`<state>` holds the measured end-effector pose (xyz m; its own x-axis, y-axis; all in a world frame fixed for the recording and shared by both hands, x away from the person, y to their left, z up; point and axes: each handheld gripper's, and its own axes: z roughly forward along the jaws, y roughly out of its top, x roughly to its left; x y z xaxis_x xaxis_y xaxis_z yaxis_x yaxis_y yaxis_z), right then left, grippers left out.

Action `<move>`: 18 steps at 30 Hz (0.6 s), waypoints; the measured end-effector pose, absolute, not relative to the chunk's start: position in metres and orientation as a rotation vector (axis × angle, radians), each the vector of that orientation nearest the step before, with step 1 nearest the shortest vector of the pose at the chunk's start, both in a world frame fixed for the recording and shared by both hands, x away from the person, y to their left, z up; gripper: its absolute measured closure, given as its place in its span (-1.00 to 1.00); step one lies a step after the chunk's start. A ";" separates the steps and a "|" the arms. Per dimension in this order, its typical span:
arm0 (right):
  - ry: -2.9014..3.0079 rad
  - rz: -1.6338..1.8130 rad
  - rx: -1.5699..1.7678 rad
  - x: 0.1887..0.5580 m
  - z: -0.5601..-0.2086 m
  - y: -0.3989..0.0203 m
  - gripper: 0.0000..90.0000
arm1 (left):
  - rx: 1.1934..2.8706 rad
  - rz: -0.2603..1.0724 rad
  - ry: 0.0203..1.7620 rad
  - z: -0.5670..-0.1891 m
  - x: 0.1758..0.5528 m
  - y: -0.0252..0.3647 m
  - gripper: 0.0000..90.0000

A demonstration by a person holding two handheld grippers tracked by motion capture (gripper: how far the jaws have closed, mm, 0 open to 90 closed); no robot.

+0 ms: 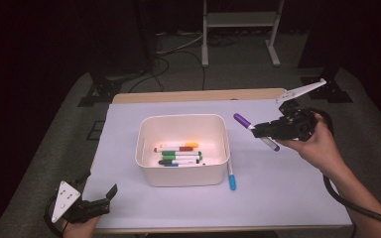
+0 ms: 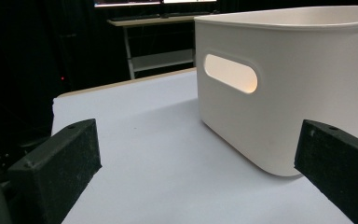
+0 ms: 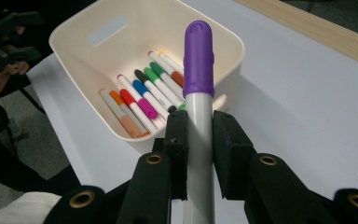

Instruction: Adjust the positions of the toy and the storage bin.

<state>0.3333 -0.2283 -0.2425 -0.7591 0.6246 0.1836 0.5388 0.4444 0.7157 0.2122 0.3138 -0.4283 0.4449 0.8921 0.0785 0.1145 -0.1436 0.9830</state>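
Grip: your right gripper (image 3: 199, 140) clamps the purple marker (image 3: 198, 70) mid-barrel, cap aimed at the bin (image 1: 146, 163) for dropping in.
Idle: your left gripper (image 2: 196, 158) rests wide, empty.

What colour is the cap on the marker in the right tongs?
Purple cap on a white-barrelled marker, clearest in the right gripper view.

Light falls from overhead onto the pale tabletop (image 1: 287, 188), which reads bright with a faint lilac cast, while the room past its far edge sinks into near black. The white bin (image 1: 151, 173) throws a soft, short shadow toward the near edge. The high view is grainy and soft. In the left gripper view the bin's handle slot (image 2: 230, 73) glows warm, and the near black jaws blur. The purple marker (image 3: 198, 65) looks sharp in the right gripper view.
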 end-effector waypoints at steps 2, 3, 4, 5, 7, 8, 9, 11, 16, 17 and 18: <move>2.597 1.221 1.008 0.335 -0.237 -0.218 0.68 | 1.581 0.869 0.906 -0.428 0.212 0.314 -1.00; 2.608 1.221 0.987 0.336 -0.234 -0.213 0.68 | 1.582 0.870 0.905 -0.428 0.212 0.314 -1.00; 2.618 1.230 0.971 0.337 -0.232 -0.208 0.68 | 1.581 0.870 0.905 -0.428 0.212 0.313 -1.00; 2.631 1.238 0.954 0.338 -0.230 -0.202 0.68 | 1.580 0.869 0.906 -0.428 0.212 0.314 -1.00; 2.656 1.237 0.917 0.339 -0.227 -0.191 0.68 | 1.583 0.868 0.906 -0.428 0.212 0.314 -1.00; 2.674 1.240 0.897 0.341 -0.227 -0.183 0.68 | 1.582 0.867 0.908 -0.428 0.212 0.314 -1.00; 2.687 1.240 0.877 0.343 -0.226 -0.177 0.68 | 1.582 0.868 0.908 -0.428 0.212 0.314 -1.00; 2.715 1.238 0.847 0.346 -0.227 -0.164 0.68 | 1.581 0.869 0.909 -0.428 0.213 0.315 -1.00; 2.804 1.234 0.769 0.358 -0.232 -0.131 0.68 | 1.572 0.871 0.910 -0.428 0.213 0.315 -1.00; 2.815 1.230 0.756 0.359 -0.233 -0.126 0.68 | 1.570 0.872 0.911 -0.428 0.213 0.315 -1.00; 2.832 1.220 0.739 0.361 -0.235 -0.120 0.68 | 1.571 0.872 0.911 -0.428 0.213 0.316 -1.00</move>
